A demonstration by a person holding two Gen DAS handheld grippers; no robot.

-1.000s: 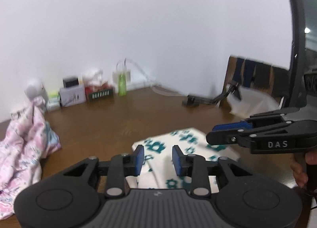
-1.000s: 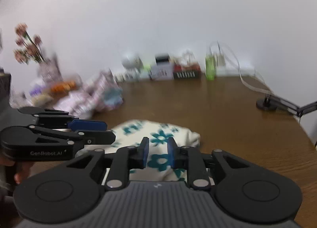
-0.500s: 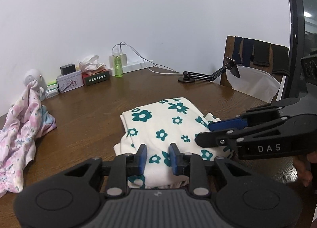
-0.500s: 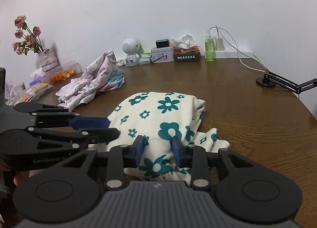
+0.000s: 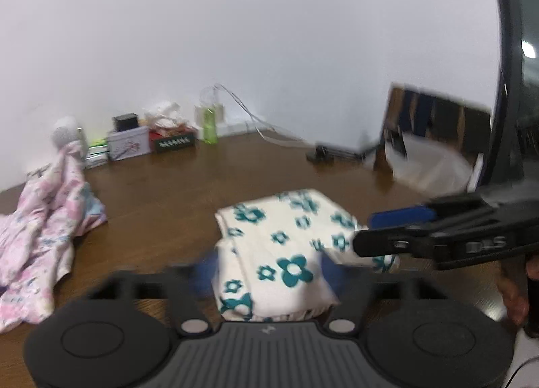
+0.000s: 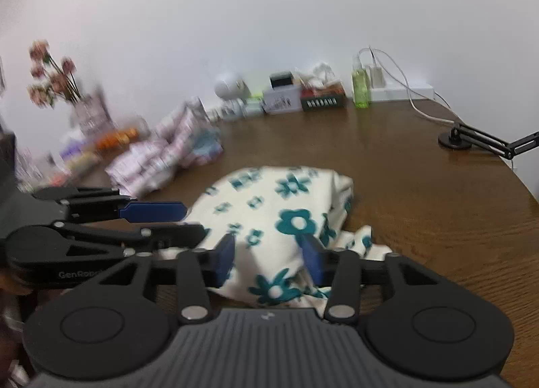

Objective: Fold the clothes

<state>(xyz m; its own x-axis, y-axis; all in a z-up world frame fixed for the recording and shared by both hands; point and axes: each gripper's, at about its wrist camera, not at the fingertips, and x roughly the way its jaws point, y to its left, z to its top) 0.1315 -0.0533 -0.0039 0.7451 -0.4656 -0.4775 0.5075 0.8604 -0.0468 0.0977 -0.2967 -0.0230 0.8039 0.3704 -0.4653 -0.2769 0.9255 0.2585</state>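
A folded cream garment with teal flowers (image 5: 286, 246) lies on the brown wooden table (image 5: 168, 192). In the left wrist view my left gripper (image 5: 269, 270) is blurred, its jaws opening wide on either side of the bundle's near end, pads off the cloth. My right gripper (image 5: 397, 229) reaches in from the right over the garment's edge. In the right wrist view the garment (image 6: 279, 206) lies ahead. My right gripper (image 6: 268, 258) is opening, cloth lying loose between its blue pads (image 6: 225, 260). My left gripper (image 6: 161, 219) comes in from the left.
A crumpled pink floral garment (image 5: 43, 236) lies at the left of the table. Small boxes, a green bottle (image 5: 209, 125) and cables line the wall. A black arm stand (image 6: 454, 138) sits at the right, a chair (image 5: 431, 125) behind it. A flower vase (image 6: 54, 84) stands far left.
Both grippers' jaws were nearly closed on the garment's near edge and now stand wide apart with the cloth let go. Both views have shifted slightly and blurred.
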